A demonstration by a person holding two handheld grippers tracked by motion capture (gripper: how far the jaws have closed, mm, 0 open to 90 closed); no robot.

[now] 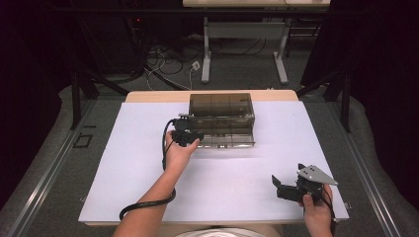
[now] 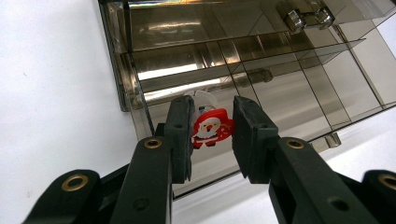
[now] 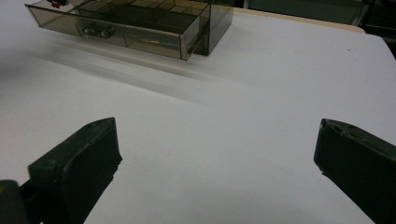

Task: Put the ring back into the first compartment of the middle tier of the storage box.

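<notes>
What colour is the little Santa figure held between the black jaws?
Red and white, with a pale face: the Santa figure shows best in the left gripper view.

My table (image 1: 148,96) carries a white sheet (image 1: 138,163); on the sheet's far side stands a smoky drawer box (image 1: 221,106).

Drawer box (image 1: 221,106): smoke-tinted see-through plastic, glossy, with bright reflections along its walls and partitions. Drawer knob (image 2: 308,18): shiny, chrome-like metal. Santa figure (image 2: 211,128): smooth, glossy red and white surface, apparently plastic or rubber. Left gripper (image 2: 212,135): matt black plastic, with brass-coloured metal bushings (image 2: 74,182) at the joints. Right gripper (image 1: 291,190): the same matt black, topped by a dull grey metal plate (image 1: 315,174). Table cover (image 1: 148,148): white, matt, smooth, over a pale wood-look table edge (image 1: 153,96).
</notes>
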